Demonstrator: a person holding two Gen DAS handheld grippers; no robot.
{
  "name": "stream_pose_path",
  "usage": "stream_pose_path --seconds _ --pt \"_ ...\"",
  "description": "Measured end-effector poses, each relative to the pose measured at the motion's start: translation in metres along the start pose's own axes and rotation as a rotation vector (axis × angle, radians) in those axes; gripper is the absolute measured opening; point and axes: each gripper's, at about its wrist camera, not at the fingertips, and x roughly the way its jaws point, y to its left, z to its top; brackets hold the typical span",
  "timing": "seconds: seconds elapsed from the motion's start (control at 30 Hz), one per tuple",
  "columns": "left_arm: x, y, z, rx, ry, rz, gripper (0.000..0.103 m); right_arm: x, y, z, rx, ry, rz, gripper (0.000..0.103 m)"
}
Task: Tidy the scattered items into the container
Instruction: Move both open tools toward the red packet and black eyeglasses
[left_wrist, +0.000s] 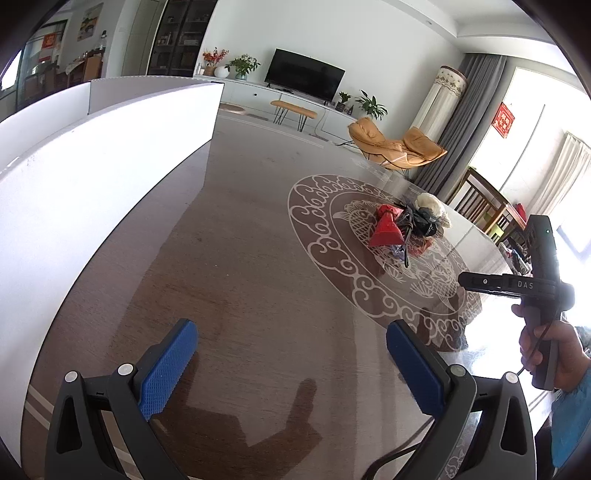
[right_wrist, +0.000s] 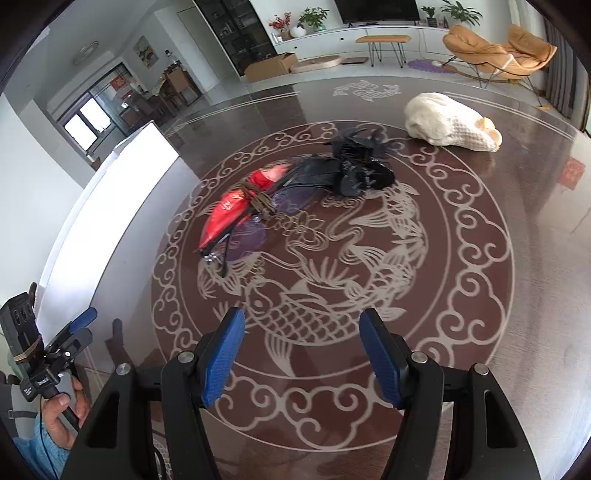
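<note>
A pile of items lies on the round brown table's fish medallion (right_wrist: 332, 295): a red packet tied with brown string (right_wrist: 236, 206), sunglasses with purple lenses (right_wrist: 251, 236), a black claw hair clip (right_wrist: 358, 166), and a cream knitted item (right_wrist: 450, 122) farther right. The pile also shows in the left wrist view (left_wrist: 402, 225). A white box (left_wrist: 103, 155), the container, stands at the table's left; it also shows in the right wrist view (right_wrist: 122, 199). My left gripper (left_wrist: 291, 365) is open and empty above bare table. My right gripper (right_wrist: 303, 354) is open and empty, short of the pile.
The table's edge curves past the box on the left. The other hand-held gripper shows at the right of the left wrist view (left_wrist: 517, 284) and at the lower left of the right wrist view (right_wrist: 70, 332). Wooden chairs (left_wrist: 487, 206) stand beyond the table's right side.
</note>
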Motion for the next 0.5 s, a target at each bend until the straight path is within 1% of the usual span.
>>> stream_pose_path --seconds 0.03,0.07,0.17,0.3,0.33,0.4,0.5 --pt "0.003 -0.002 0.003 0.001 0.007 -0.019 0.103 0.000 -0.002 -0.007 0.015 -0.009 -0.040 0.066" --pt "0.005 -0.005 0.009 -0.002 0.011 -0.035 0.103 -0.001 -0.002 -0.015 0.025 -0.027 -0.061 0.066" --pt "0.023 -0.022 0.043 0.006 0.020 -0.051 0.103 -0.010 0.010 -0.043 0.020 -0.096 -0.076 0.066" --pt "0.082 -0.060 0.106 0.088 0.092 -0.082 0.103 -0.019 0.020 -0.070 0.022 -0.178 -0.088 0.066" --pt "0.098 -0.072 0.118 0.118 0.109 -0.081 0.103 -0.021 0.022 -0.073 0.022 -0.191 -0.087 0.066" --pt "0.128 -0.094 0.132 0.194 0.148 -0.046 0.103 -0.024 0.022 -0.080 0.021 -0.210 -0.082 0.066" --pt "0.163 -0.117 0.133 0.286 0.212 -0.011 0.103 -0.029 0.021 -0.087 0.037 -0.222 -0.055 0.066"
